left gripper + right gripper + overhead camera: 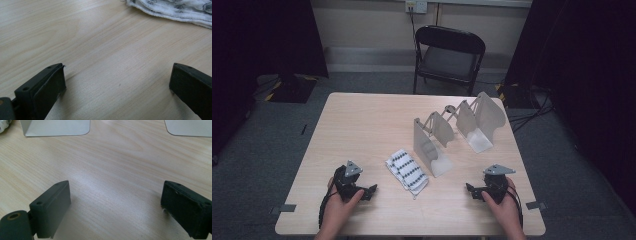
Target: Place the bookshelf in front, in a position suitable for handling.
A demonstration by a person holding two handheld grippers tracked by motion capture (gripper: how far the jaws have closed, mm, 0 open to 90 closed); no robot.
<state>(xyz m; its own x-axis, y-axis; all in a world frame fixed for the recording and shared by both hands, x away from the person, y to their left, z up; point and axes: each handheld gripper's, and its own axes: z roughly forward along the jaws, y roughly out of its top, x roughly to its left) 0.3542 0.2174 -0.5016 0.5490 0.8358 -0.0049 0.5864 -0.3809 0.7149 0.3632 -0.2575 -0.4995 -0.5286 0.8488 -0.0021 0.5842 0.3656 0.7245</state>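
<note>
While your pale wooden table (362,125) carries two empty grey metal bookend racks (432,145), the folded white dotted cloth (407,170) lies between your left gripper (371,191) and right gripper (470,190), both spread wide, holding nothing.

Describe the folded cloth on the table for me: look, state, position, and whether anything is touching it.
The folded cloth is white with rows of dark round motifs, soft like towelling, folded into a flat oblong with layered edges. It lies angled on the wooden table, near the front, left of the closer metal stand. Nothing grips or touches it; it rests on the tabletop alone.
</note>
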